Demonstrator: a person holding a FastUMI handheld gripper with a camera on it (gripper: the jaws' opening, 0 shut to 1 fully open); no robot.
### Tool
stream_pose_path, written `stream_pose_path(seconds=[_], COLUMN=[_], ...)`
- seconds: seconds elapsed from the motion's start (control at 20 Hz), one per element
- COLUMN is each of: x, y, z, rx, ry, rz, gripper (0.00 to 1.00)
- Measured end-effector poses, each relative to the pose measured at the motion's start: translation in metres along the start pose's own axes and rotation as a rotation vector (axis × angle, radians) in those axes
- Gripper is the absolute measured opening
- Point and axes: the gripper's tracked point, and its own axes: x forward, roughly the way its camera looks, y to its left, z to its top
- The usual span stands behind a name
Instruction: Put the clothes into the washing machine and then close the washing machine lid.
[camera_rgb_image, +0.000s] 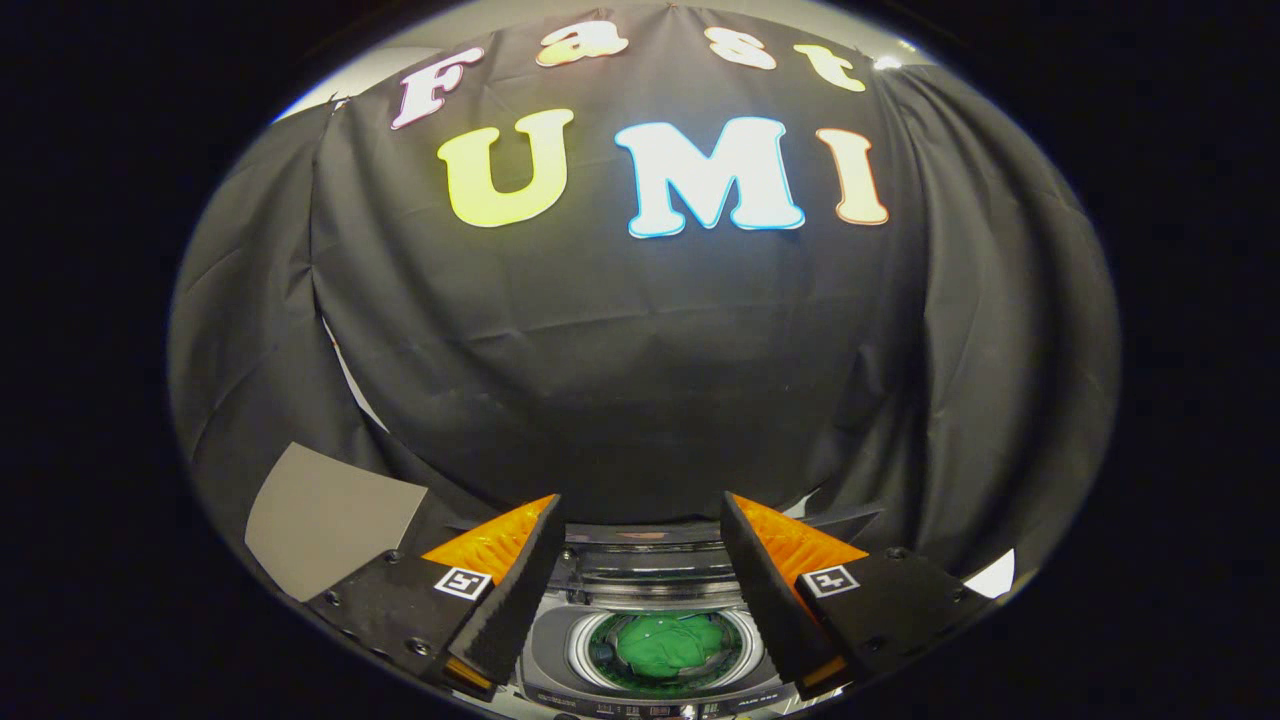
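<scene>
A grey top-loading washing machine (548, 648) stands below me, seen between my fingers. Its round drum opening holds a green garment (668, 645), bunched up inside. The lid (645, 560) is raised at the machine's back, beyond the drum. My gripper (640, 505) hovers well above the machine, open, with nothing between its fingers. Both fingers frame the drum from either side.
The booth's black cloth wall hangs just behind the machine and wraps round both sides. A grey panel (325, 520) leans or lies to the left of the machine. A strip of control panel (650, 706) runs along the machine's near edge.
</scene>
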Motion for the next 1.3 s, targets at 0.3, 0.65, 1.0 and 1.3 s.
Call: stream_pose_path(seconds=[0.3,0.65,1.0,1.3], x=[0.043,0.078,0.099,0.104], y=[-0.002,-0.005,-0.006,-0.003], z=[-0.011,-0.019,-0.035,-0.034], rx=[-0.007,-0.053,-0.065,-0.052], ry=[0.076,0.120,0.144,0.093], rz=[-0.020,-0.060,-0.072,-0.027], gripper=[0.97,0.97,0.97,0.97])
